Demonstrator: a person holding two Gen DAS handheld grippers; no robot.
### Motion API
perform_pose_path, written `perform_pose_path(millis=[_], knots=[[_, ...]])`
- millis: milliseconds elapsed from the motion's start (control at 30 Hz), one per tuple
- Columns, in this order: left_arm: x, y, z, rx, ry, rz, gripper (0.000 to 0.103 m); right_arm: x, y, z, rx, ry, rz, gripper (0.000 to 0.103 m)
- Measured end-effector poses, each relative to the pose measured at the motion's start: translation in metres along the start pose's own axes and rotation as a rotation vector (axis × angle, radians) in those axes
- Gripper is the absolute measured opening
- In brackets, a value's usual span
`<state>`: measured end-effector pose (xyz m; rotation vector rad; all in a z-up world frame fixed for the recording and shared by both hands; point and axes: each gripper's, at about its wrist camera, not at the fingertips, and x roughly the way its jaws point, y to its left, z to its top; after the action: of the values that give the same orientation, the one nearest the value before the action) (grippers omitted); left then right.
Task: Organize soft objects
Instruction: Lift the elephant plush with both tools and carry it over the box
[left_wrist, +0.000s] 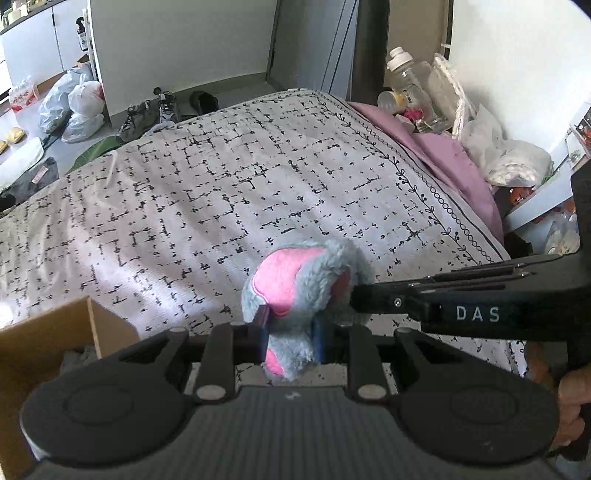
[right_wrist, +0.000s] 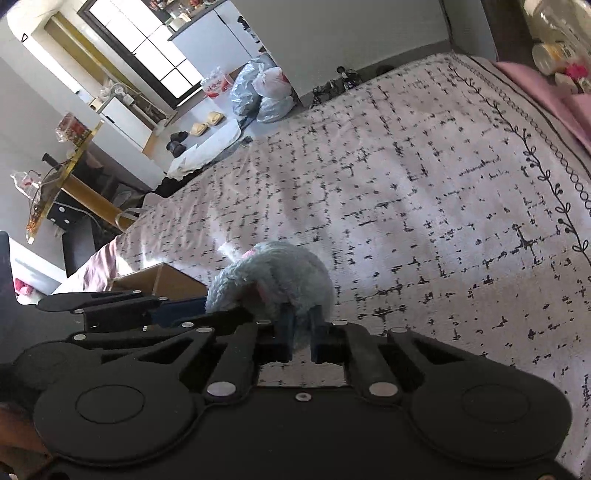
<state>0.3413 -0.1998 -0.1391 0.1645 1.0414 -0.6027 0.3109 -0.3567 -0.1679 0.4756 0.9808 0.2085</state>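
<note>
A grey-blue plush toy with pink patches is held above the patterned bed cover. My left gripper is shut on its lower part, blue pads pressed into the fur. My right gripper is also shut on the same plush toy, gripping a narrow tuft from the other side. In the left wrist view the right gripper reaches in from the right and its tips are buried in the fur. A cardboard box stands on the bed at the lower left, close beside the left gripper.
The box also shows in the right wrist view, left of the toy. Purple bedding and a cluttered shelf with bottles lie at the right. Shoes and plastic bags sit on the floor beyond the bed.
</note>
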Motion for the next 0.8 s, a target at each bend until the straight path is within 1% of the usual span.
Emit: perform_pose_path(millis=[333, 600, 800], knots=[[-0.046, 0.013, -0.005, 0.007, -0.054, 0.002, 0.022, -0.022, 0.039, -0.001, -0.068, -0.046, 0.012, 0.008], [-0.075, 0.032, -0.012, 0.008, -0.096, 0.016, 0.022, -0.025, 0.073, -0.002, -0.104, -0.069, 0.024, 0.008], [-0.093, 0.052, -0.018, -0.013, -0.128, 0.014, 0.022, -0.026, 0.100, -0.002, -0.143, -0.080, 0.027, 0.008]])
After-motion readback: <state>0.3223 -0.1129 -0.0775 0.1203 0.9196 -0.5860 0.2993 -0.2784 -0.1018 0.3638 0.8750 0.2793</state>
